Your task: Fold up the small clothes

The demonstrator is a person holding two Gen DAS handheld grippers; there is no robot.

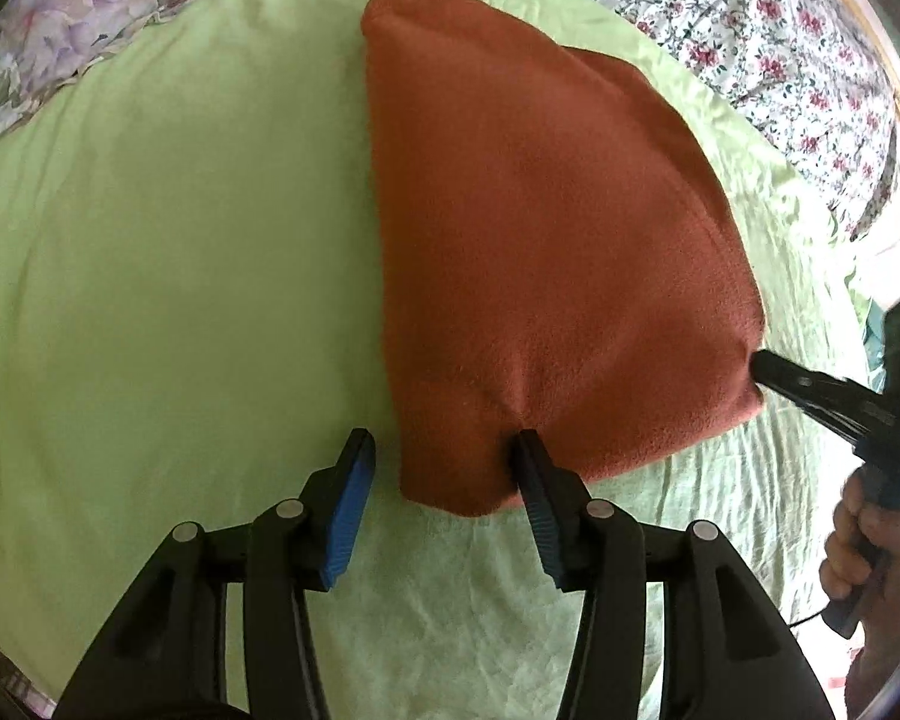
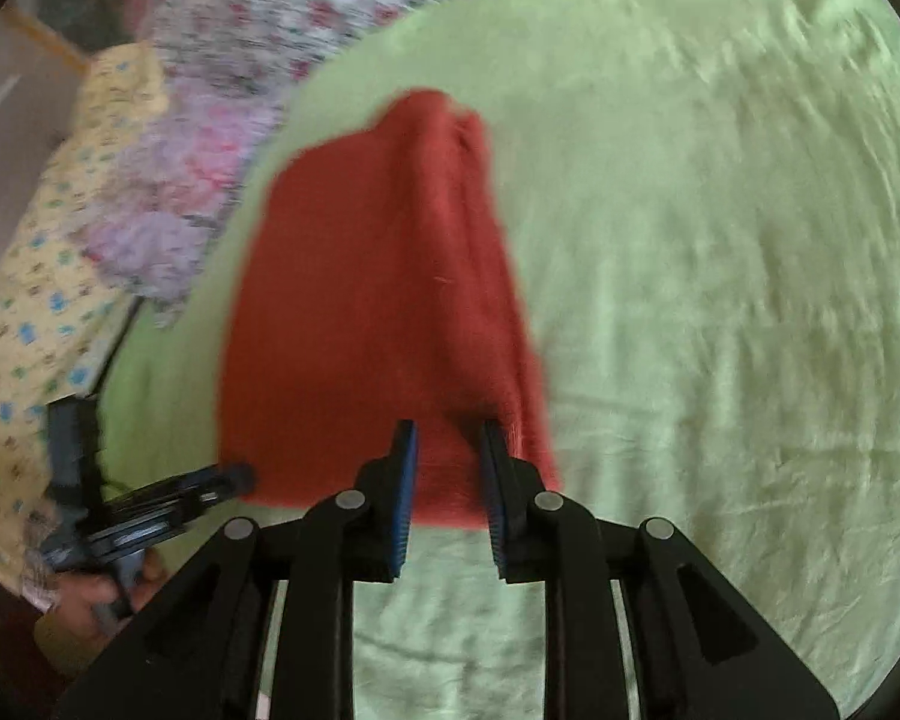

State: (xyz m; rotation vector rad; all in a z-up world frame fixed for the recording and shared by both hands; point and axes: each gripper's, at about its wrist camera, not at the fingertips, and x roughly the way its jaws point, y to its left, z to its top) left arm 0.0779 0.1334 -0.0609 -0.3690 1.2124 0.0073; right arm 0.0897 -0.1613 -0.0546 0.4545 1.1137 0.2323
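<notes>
Rust-red cloth (image 1: 546, 252), no label visible, lies on green sheet (image 1: 168, 276); left gripper (image 1: 444, 450) and right gripper (image 2: 447, 438) both spread.

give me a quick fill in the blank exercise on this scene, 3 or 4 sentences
1. The folded cloth on the bed is ____ in colour.
2. The cloth lies on a light ____ sheet.
3. The left tool has its fingers ____, with only one finger touching the cloth's near edge.
4. The pillow at the far corner has a ____ pattern.

Missing words: orange; green; open; floral
</notes>
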